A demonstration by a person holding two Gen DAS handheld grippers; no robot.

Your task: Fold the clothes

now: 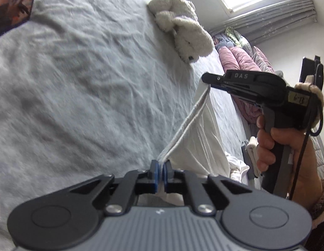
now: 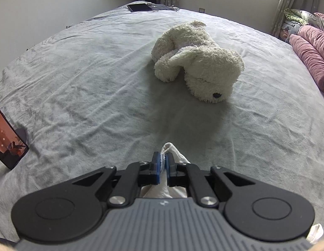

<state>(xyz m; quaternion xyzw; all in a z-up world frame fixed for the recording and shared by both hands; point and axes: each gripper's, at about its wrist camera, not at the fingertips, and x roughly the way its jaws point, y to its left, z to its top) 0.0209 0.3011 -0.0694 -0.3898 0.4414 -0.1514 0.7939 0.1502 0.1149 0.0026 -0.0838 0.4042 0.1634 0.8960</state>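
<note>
A white garment (image 1: 198,136) hangs stretched in the air above the grey bed sheet (image 1: 78,87). My left gripper (image 1: 161,165) is shut on one end of its folded hem. My right gripper (image 1: 209,84), held by a hand (image 1: 266,144), is shut on the other end, up and to the right in the left wrist view. In the right wrist view the right gripper (image 2: 163,163) pinches a bunched white corner of the garment (image 2: 169,149), and the rest of the cloth hangs hidden below the gripper body.
A cream plush dog (image 2: 199,62) lies on the grey sheet (image 2: 88,79) ahead of the right gripper. A phone (image 2: 7,138) leans at the left edge. Pink bedding (image 2: 312,50) is piled at the right, a tablet (image 2: 140,7) lies at the far end, and more white clothes (image 1: 238,167) lie below the garment.
</note>
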